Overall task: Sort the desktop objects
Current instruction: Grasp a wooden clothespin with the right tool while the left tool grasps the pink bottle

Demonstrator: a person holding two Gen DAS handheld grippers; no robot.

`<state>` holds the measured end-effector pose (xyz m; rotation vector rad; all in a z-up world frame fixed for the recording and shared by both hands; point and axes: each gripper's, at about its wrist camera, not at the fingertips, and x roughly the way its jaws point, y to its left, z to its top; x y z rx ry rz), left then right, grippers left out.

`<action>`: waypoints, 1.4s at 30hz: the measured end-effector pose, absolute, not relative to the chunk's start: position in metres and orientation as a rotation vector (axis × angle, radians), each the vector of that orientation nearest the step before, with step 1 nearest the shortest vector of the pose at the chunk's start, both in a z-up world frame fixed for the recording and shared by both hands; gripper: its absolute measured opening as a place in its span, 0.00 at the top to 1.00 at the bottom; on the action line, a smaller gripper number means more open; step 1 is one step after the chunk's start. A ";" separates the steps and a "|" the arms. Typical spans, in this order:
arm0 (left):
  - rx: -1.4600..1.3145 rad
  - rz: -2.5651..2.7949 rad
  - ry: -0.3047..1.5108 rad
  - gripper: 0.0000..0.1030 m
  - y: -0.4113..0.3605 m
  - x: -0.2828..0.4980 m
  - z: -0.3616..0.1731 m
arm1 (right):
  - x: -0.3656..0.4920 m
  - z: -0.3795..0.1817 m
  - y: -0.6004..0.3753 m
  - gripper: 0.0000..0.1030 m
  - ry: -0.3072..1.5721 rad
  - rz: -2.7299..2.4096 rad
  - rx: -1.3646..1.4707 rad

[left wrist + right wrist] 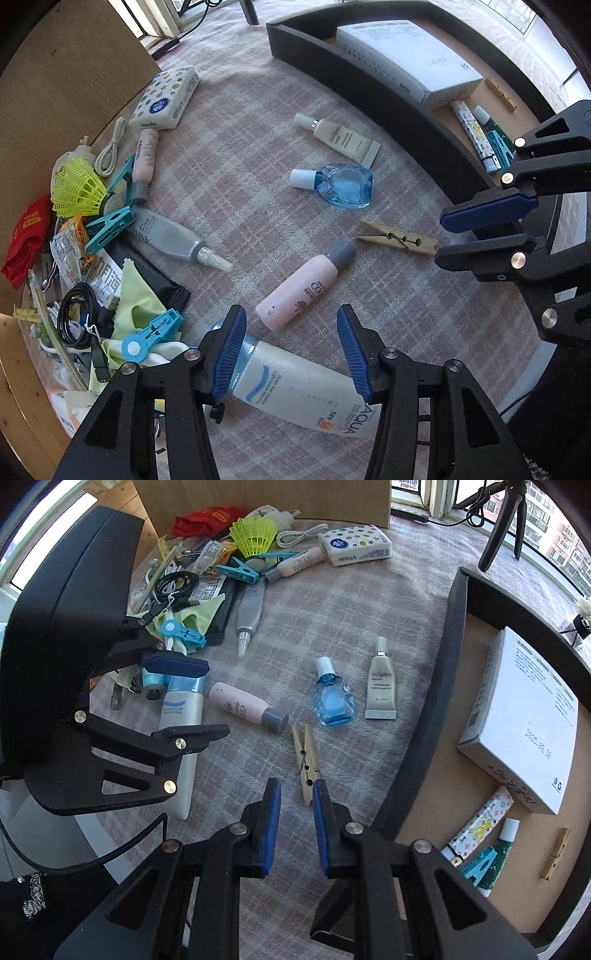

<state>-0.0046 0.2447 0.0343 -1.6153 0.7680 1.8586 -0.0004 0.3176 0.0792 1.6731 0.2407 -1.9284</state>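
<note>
A: From the left wrist, the left gripper (pixel 291 350) hangs over the sunscreen tube (pixel 295 387) on the table (pixel 240 129), jaws spread on either side, pads not pressing.

B: So a grab could slip off it, or knock the pink bottle (pixel 301 284) just beside.

A: From the right wrist, the right gripper (pixel 297 825) has jaws nearly together, empty, near the wooden clothespin (pixel 306 762).

B: Too narrow to straddle it; it may shove the pin. The tray (pixel 439 701) sits alongside.
</note>
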 end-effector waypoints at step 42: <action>-1.746 1.937 0.494 0.80 0.223 -0.004 0.006 | -0.024 0.046 0.300 0.88 0.201 -1.949 1.773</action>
